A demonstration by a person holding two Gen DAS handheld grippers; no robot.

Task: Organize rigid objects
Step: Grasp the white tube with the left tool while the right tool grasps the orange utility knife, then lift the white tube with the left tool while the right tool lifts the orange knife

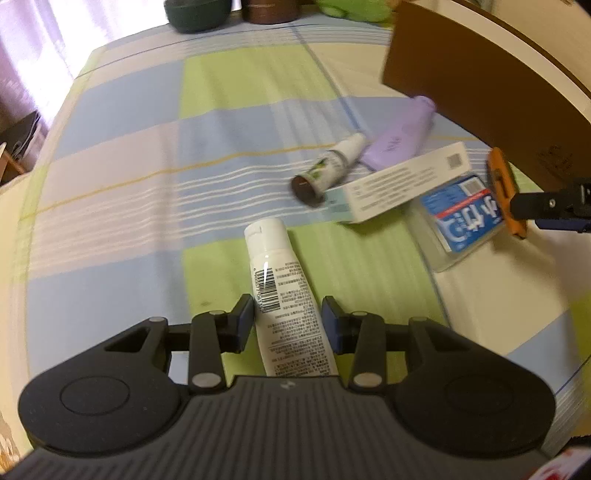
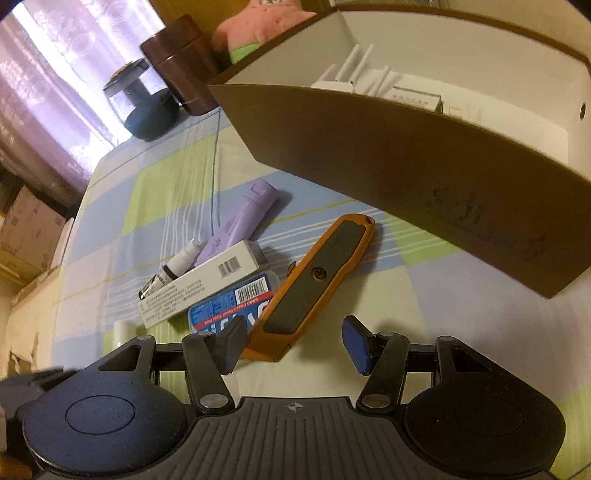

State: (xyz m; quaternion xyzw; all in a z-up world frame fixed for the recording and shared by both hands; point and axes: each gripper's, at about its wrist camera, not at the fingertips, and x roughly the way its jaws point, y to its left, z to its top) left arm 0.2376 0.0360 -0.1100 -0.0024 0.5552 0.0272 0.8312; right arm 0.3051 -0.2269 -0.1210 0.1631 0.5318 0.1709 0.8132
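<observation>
Left gripper point(image 1: 288, 319) clamps white tube point(image 1: 280, 291), cap pointing away | right gripper point(image 2: 293, 343) half-open, empty

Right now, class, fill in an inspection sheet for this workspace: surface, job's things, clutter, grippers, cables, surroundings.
Surface: checked cloth in blue, green and white, spread flat.
Job's things: white tube; orange utility knife; purple tube; small spray bottle; long white carton lying over a clear box with a blue label; open cardboard box, white items inside.
Clutter: nothing seen.
Grippers: left gripper closed on the white tube; right gripper around the knife's near end, the right pad clear of it, grip uncertain.
Cables: nothing seen.
Surroundings: brown canister, dark round container, pink plush toy, lit curtains.
</observation>
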